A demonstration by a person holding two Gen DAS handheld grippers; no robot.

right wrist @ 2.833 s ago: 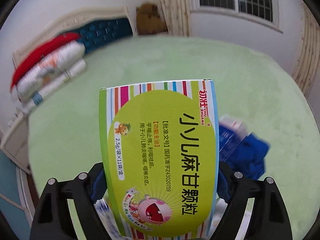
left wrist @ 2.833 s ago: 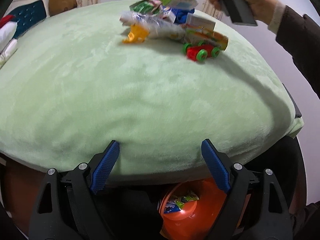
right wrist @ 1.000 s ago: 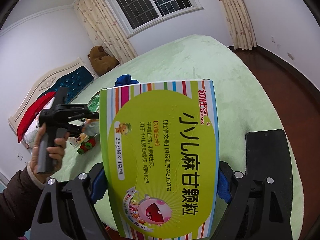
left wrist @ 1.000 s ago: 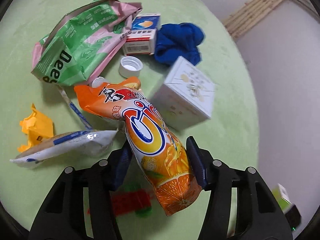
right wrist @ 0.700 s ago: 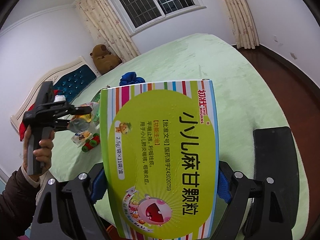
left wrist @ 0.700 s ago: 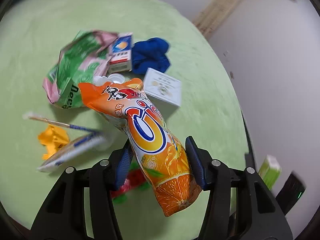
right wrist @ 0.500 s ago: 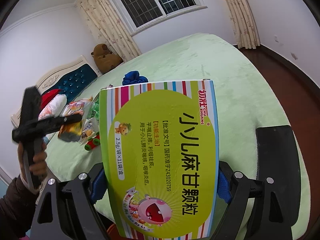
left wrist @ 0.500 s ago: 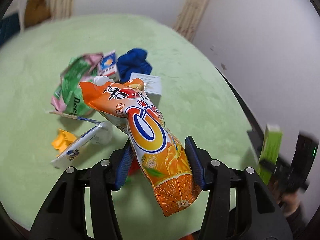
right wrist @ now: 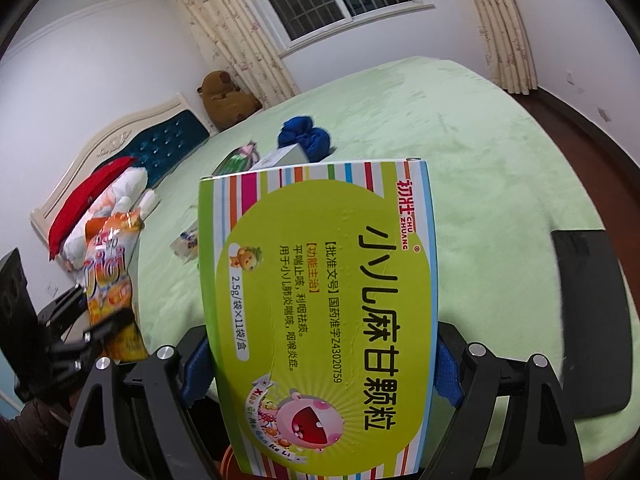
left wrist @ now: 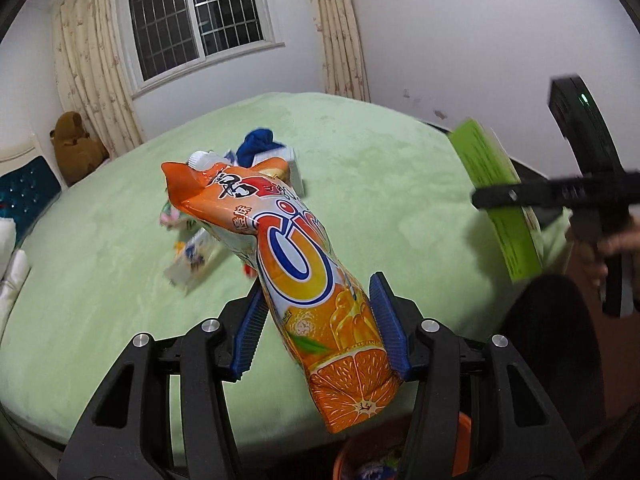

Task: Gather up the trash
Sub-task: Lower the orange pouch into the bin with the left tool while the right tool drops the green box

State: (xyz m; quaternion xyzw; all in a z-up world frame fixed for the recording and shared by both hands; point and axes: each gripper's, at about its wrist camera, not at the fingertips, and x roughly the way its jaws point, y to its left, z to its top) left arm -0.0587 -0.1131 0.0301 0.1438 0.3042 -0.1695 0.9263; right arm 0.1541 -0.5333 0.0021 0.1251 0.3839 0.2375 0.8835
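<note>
Trash is in transit: left gripper (left wrist: 316,326) clamps the orange snack bag (left wrist: 298,268), right gripper (right wrist: 320,364) the medicine box (right wrist: 324,300); next, releasing both over the orange bin (left wrist: 463,428) below.

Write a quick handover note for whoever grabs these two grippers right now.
Left gripper: jaws shut on the orange snack bag, held above the bed's edge.
Right gripper: jaws shut on the green medicine box, also off the bed.
Orange bin sits on the floor just below the left gripper, with some wrappers in it.
Done: both pieces lifted. Neither is binned yet.
Left: drop both in the bin, then go back for the pile on the bed: the green packet, white box and other wrappers. The blue cloth lies beside them.
</note>
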